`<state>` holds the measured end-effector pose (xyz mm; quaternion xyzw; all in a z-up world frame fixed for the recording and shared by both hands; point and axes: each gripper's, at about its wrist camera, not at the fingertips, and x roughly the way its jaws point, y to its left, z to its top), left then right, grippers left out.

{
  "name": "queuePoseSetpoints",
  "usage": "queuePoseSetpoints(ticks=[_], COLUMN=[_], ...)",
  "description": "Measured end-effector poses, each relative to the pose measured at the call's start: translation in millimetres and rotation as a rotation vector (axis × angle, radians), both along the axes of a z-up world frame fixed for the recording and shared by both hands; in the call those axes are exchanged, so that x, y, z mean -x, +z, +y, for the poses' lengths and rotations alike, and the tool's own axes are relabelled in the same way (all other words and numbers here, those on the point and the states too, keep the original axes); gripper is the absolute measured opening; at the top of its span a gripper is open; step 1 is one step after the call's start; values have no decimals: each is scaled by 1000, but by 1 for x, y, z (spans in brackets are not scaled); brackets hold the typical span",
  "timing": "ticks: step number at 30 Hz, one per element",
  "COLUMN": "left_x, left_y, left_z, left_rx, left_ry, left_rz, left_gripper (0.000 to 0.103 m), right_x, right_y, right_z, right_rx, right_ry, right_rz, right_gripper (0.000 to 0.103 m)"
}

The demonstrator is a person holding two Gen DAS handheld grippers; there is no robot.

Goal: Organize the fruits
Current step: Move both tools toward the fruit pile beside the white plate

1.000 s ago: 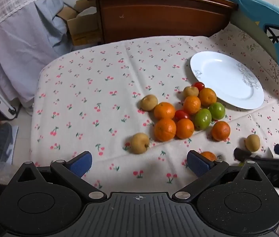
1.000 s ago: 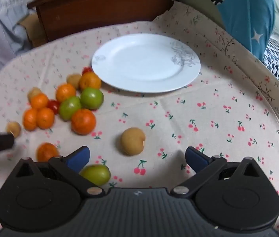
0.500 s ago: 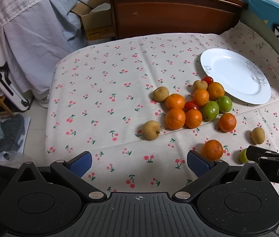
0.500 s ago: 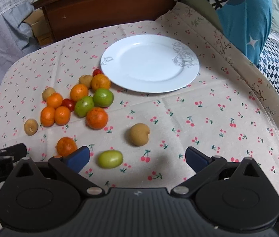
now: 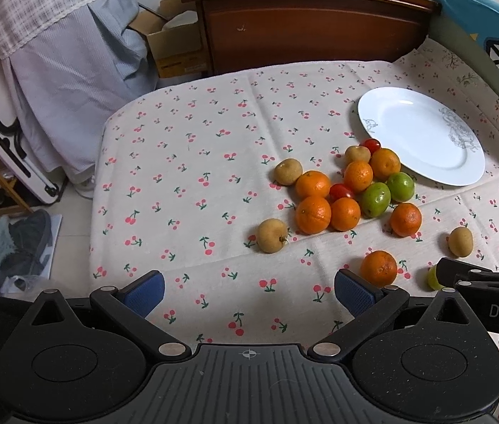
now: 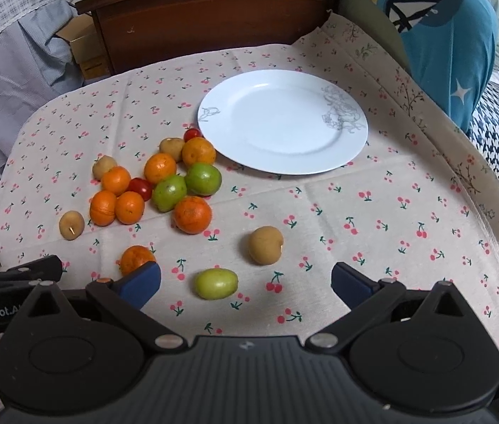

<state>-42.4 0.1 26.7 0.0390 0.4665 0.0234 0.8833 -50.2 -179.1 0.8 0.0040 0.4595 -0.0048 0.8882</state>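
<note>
- Left gripper (image 5: 247,289): jaws spread wide, holding nothing.
- Right gripper (image 6: 246,279): jaws spread wide, holding nothing.
- Fruits (image 6: 164,183): clustered on the tablecloth (image 6: 391,212), left of the white plate (image 6: 341,155).
- Green fruit (image 6: 216,283): nearest the right gripper.

A wooden headboard (image 5: 313,24) stands behind the cherry-print cloth (image 5: 196,162).

Green fruit (image 5: 434,277) half behind right tool (image 5: 479,275)

Lying on the tablecloth (image 6: 373,212), left of and just before the plate (image 6: 283,122): a fruit cluster (image 6: 164,183). Sitting nearer than the plate, apart from it: a longan (image 6: 265,245), a jujube (image 6: 216,283), a tangerine (image 6: 135,259).
</note>
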Motion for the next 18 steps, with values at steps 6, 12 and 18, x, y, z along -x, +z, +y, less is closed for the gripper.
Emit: queuePoseSetpoints(ticks=[6, 12, 18], left_x=[-1, 0, 0], left_y=[0, 0, 0], left_z=[-2, -1, 1], left_rx=[-11, -13, -14], left_ry=[2, 2, 6], left_rz=[3, 1, -2], left_gripper=[103, 103, 103], right_x=[1, 1, 2], right_y=[1, 1, 3], right_z=[3, 3, 5], right_rx=[20, 24, 28], right_ry=[-1, 3, 1], right_rz=[-11, -18, -29], right_gripper=[102, 102, 102])
